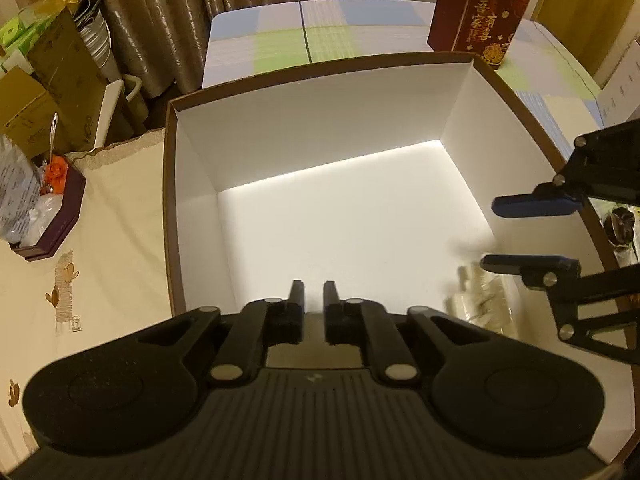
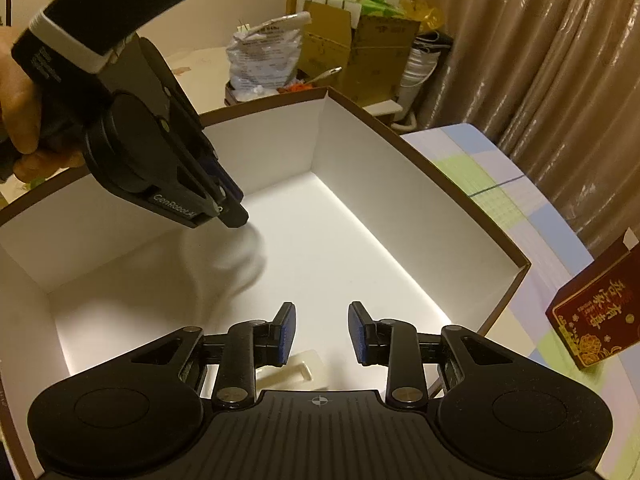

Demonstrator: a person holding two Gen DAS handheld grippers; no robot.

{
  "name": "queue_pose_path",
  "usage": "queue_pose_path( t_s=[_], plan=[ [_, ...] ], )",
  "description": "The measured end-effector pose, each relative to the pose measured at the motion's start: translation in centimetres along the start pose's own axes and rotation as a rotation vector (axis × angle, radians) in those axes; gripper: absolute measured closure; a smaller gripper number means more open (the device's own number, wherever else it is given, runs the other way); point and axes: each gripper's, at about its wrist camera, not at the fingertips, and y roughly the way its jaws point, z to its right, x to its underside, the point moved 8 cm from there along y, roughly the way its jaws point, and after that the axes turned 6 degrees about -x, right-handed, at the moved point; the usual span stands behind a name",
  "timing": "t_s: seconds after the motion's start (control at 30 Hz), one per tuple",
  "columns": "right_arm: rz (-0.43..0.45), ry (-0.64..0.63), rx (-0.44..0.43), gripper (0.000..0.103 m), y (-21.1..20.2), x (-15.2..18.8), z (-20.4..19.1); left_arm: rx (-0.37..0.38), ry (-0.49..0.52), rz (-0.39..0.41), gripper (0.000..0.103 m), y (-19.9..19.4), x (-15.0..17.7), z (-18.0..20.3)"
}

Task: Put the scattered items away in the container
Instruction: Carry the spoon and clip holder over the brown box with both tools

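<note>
A large box with white inside walls [image 1: 320, 128] and a brown rim [image 2: 424, 152] fills both views. My left gripper [image 1: 313, 294] hangs over the box floor, its black fingers a narrow gap apart with nothing between them. In the right wrist view the left gripper [image 2: 234, 214] is held by a hand, with a pale blurred smear [image 2: 240, 256] just under its tips; I cannot tell what it is. My right gripper [image 2: 322, 334] is open inside the box, blue pads apart and bare. A cream plastic tray piece [image 2: 292, 372] lies on the floor under it, seen blurred as a clear piece [image 1: 486, 296].
A dark red gift box with gold writing [image 1: 480, 20] [image 2: 592, 320] stands beyond the box on a checked blue-green cloth [image 1: 320, 32]. A purple tray of bags [image 1: 60, 220] and cardboard boxes [image 1: 52, 80] crowd the left side. Curtains hang behind.
</note>
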Motion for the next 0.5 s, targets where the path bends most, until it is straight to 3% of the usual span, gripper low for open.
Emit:
queue_pose_path(
  t_s=[0.23,0.27,0.3,0.33,0.4,0.5],
  plan=[
    [0.008,-0.001,-0.005,0.067,-0.9,0.2,-0.3,0.004,-0.007,0.003,0.075,-0.7,0.5,0.3],
    [0.007,-0.001,-0.008,0.06,-1.0,0.0,-0.4,0.001,-0.004,0.004,0.073,-1.0,0.6,0.5],
    [0.017,-0.002,-0.003,0.018,-1.3,0.0,-0.5,-0.001,0.0,0.006,0.068,-1.2,0.7,0.6],
    [0.054,-0.01,0.014,0.0,-1.9,-0.1,-0.6,-0.006,0.002,0.008,0.058,-1.5,0.9,0.7],
    [0.107,-0.036,0.008,0.0,-3.0,-0.4,-1.2,-0.022,-0.005,0.011,0.042,-2.1,1.0,0.8],
    [0.121,-0.023,0.022,0.0,-3.9,-0.6,-1.2,-0.03,-0.02,0.023,0.036,-3.2,1.3,0.8]
  ],
)
